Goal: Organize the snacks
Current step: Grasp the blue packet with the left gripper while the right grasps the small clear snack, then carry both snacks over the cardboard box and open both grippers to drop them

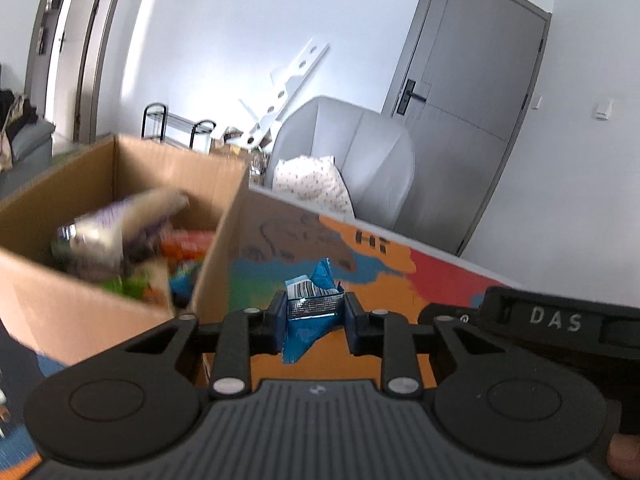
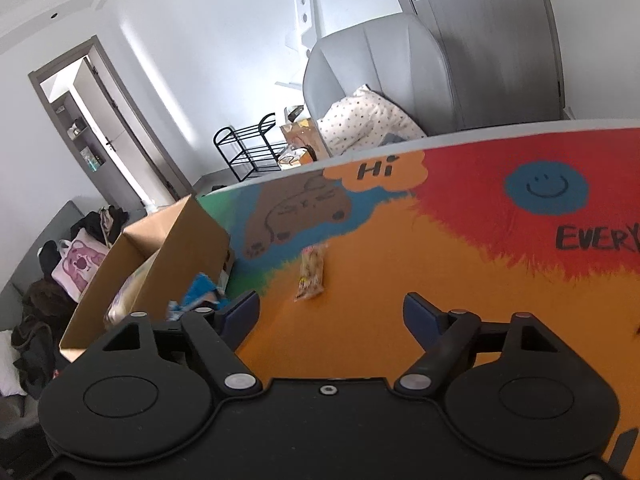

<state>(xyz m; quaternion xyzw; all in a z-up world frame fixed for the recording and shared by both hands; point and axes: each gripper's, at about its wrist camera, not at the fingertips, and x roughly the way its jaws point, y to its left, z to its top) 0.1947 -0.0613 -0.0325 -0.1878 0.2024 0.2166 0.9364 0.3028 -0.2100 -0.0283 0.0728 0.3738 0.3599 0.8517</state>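
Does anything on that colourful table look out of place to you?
One snack packet lies alone on the orange part of the table, outside the cardboard box that holds the others. The left gripper is pinching a blue packet.

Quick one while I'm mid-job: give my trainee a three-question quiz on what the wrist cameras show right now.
1. True or false: the left gripper is shut on the blue snack packet.
2. What lies alone on the tablecloth ahead of the right gripper?
A. a clear-wrapped snack
B. a can
C. a spoon
3. Where are the other snacks gathered?

Key:
1. True.
2. A, the clear-wrapped snack; the fingers are open, not touching it.
3. In the cardboard box.
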